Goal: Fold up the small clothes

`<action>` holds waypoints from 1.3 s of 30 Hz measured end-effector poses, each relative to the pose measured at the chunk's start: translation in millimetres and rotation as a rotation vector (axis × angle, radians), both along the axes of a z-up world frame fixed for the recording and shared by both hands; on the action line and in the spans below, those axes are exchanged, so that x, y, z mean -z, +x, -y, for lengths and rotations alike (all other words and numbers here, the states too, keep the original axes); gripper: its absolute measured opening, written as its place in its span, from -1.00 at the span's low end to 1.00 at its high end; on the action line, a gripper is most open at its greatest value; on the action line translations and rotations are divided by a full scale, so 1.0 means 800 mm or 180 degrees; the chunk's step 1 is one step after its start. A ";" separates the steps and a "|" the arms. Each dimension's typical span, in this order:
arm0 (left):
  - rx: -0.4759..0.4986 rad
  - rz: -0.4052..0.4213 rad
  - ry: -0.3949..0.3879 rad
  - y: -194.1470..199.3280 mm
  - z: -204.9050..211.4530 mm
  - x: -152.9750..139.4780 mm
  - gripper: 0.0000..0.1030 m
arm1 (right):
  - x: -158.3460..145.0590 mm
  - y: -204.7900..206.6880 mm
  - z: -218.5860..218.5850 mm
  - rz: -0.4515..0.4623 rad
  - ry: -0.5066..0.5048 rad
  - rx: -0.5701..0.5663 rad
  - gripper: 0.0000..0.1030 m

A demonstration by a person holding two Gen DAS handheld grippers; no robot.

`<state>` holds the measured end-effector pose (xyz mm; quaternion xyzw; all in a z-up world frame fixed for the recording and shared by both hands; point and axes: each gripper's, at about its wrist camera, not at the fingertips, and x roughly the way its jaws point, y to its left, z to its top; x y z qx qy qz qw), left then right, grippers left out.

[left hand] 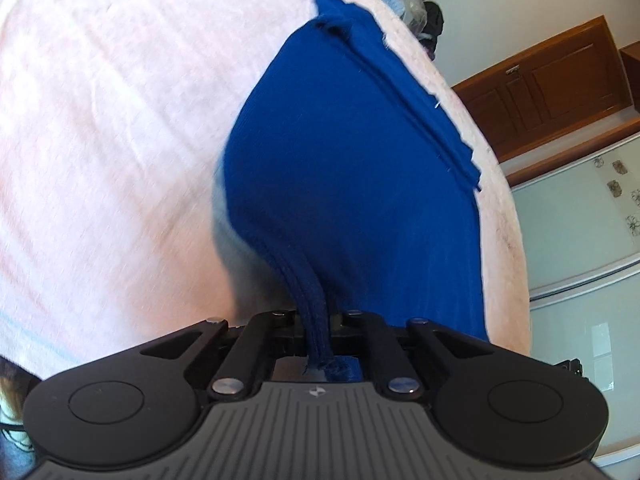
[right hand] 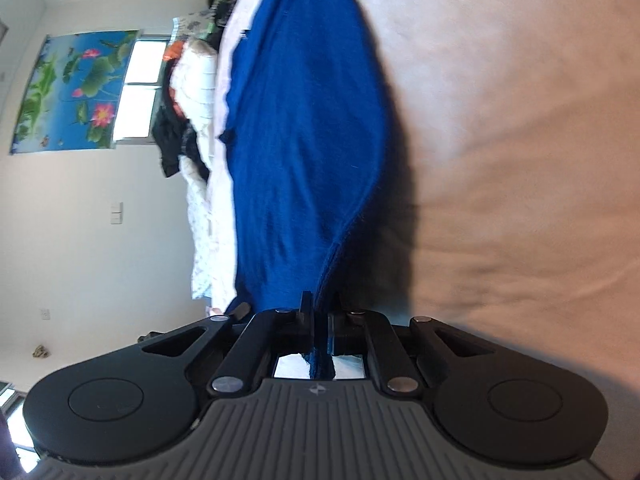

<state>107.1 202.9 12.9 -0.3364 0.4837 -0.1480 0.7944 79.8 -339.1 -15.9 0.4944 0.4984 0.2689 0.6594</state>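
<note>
- The left gripper (left hand: pixel 318 320) is clenched on a bunched, ribbed edge of the blue garment (left hand: pixel 352 168); the cloth runs down between its jaws and a tuft pokes out behind them.
- From that pinch the blue garment rises and spreads forward over the pink bedcover (left hand: pixel 112 120), its far edge lying flat near the bed's side (a stitched hem shows along it).
- The right gripper (right hand: pixel 320 320) is clamped on another edge of the same garment (right hand: pixel 304 120), the fabric squeezed into a thin dark fold between the jaws.
- In the right wrist view the cloth is lifted off the bedcover (right hand: pixel 520 160) near the gripper and throws a dark shadow beside it; the picture is blurred, so how far it is raised is hard to tell.
- Beyond the bed's edge: a wooden cabinet (left hand: pixel 552 84), a lotus wall hanging (right hand: pixel 76 88) by a window, and a heap of clothes (right hand: pixel 188 112).
</note>
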 end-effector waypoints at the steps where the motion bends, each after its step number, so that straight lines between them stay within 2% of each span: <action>1: -0.0031 0.0069 -0.0048 0.003 -0.002 -0.007 -0.90 | -0.008 0.005 0.002 0.0077 0.0022 0.0009 -0.79; 5: -0.0195 0.0421 -0.0327 0.025 -0.015 -0.039 -0.90 | -0.038 0.037 0.019 0.0434 0.0159 0.0129 -0.79; 8: -0.0313 0.0648 -0.0602 0.063 -0.022 -0.056 -0.90 | -0.052 0.077 0.039 0.0666 0.0302 0.0344 -0.79; 10: -0.0310 0.0793 -0.0719 0.101 -0.015 -0.067 -0.90 | -0.059 0.114 0.049 0.0809 0.0440 0.0500 -0.79; 15: -0.0326 0.0985 -0.0766 0.215 0.016 -0.093 -0.90 | -0.070 0.229 0.061 0.1012 0.0566 0.0728 -0.78; 18: -0.0379 0.1011 -0.0775 0.288 0.028 -0.103 -0.90 | -0.064 0.301 0.068 0.0969 0.0648 0.0851 -0.78; 22: -0.0385 0.0999 -0.0571 0.374 0.052 -0.099 -0.90 | -0.044 0.390 0.070 0.0860 0.0542 0.0970 -0.79; 28: -0.0456 0.0678 -0.0238 0.474 0.075 -0.055 -0.90 | 0.018 0.483 0.066 0.0425 0.0318 0.1103 -0.77; 31: -0.0380 0.0370 -0.0235 0.507 0.073 -0.026 -0.90 | 0.044 0.501 0.068 0.0203 0.0380 0.1290 -0.59; 32: -0.0414 0.0286 -0.0207 0.513 0.070 -0.021 -0.85 | 0.049 0.502 0.071 0.0182 0.0375 0.1372 -0.53; 34: -0.0403 0.0273 -0.0255 0.515 0.063 -0.014 -0.68 | 0.056 0.503 0.076 0.0214 0.0467 0.1454 -0.23; 35: -0.0375 0.0266 -0.0269 0.517 0.060 -0.015 -0.38 | 0.053 0.502 0.079 0.0249 0.0455 0.1496 -0.19; 36: -0.0403 0.0283 -0.0257 0.517 0.055 -0.019 0.06 | 0.045 0.501 0.082 0.0342 0.0362 0.1533 -0.15; 38: -0.0619 0.0582 -0.0151 0.507 0.042 -0.041 0.49 | 0.023 0.504 0.082 0.0603 0.0150 0.1493 -0.07; 39: -0.0710 0.0801 -0.0035 0.500 0.036 -0.059 0.59 | 0.010 0.507 0.078 0.0708 0.0049 0.1417 -0.07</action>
